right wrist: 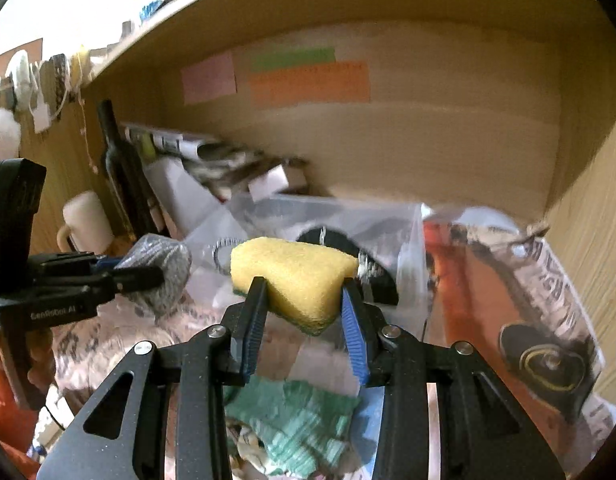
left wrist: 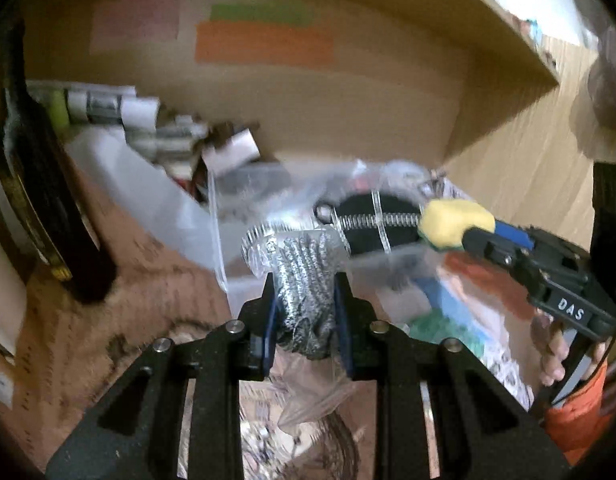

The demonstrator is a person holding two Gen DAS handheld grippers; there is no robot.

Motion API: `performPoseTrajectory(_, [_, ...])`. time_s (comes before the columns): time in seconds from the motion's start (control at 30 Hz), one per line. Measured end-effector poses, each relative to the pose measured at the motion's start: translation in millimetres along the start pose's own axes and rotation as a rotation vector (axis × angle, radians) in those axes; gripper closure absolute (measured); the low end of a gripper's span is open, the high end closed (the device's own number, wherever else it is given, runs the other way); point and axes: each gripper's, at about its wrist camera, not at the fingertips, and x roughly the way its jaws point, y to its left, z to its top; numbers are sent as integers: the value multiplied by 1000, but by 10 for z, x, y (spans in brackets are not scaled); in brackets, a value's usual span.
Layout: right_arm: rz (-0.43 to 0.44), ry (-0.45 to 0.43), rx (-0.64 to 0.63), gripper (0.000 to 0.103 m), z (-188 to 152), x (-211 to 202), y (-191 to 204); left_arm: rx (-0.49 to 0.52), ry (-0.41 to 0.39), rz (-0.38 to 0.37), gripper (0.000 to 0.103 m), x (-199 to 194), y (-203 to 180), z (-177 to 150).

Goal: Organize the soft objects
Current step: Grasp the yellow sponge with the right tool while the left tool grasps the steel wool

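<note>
Both hands busy here, inside a wooden shelf cubby (right wrist: 428,152) stuffed with clutter. Right gripper (right wrist: 304,300) pinching a yellow sponge (right wrist: 292,272) across its short side, so the sponge's long axis running crosswise to the fingers, green scrub layer peeking out underneath. Left gripper (left wrist: 304,300) clamping a steel-wool scrubber (left wrist: 304,280) still in its clear wrapper, scrubber standing roughly along the fingers and poking out past the tips.

Both items hanging in the air, not resting on anything. Under and ahead of them: a heap of clear plastic bags (right wrist: 340,216), one with a black disc and a spring (left wrist: 376,222) inside, plus a crumpled green cloth (right wrist: 296,412) lower down.

The bit that matters for the next move, probably: sponge sitting to the right of the scrubber and a little further in, just beside that bagged spring in the left wrist view. Each piece already nearest to its own gripper, so no handover needed. Guessing a drop spot deeper in the cubby, but honestly can't tell where, too much blur.

Dark bottle (right wrist: 120,168) and a white mug (right wrist: 88,220) parked off on the left wall side, well apart from both.
</note>
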Motion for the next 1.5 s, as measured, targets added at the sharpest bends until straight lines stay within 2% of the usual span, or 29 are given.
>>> performPoseTrajectory(0.17, [1,-30,5,70,117,40,-10,-28,-55,22,78,34,97,248])
performPoseTrajectory(0.4, [16,-1,3,70,187,329,-1,-23,-62,72,78,254,109,403])
performPoseTrajectory(0.73, [42,126,-48,70,99,809,106,18,19,113,78,730,80,405])
performPoseTrajectory(0.97, [33,175,-68,68,28,918,107,38,75,107,77,945,71,353])
performPoseTrajectory(1.13, [31,184,-58,65,32,899,78,35,99,96,74,937,73,332])
performPoseTrajectory(1.2, [33,180,-49,58,38,858,59,28,105,89,73,909,75,332])
performPoseTrajectory(1.3, [27,155,-44,48,76,771,48,12,94,72,65,808,88,331])
performPoseTrajectory(1.43, [27,110,-40,38,146,580,26,16,43,68,48,579,49,346])
performPoseTrajectory(1.5, [33,89,-30,27,164,473,8,24,12,69,40,454,18,355])
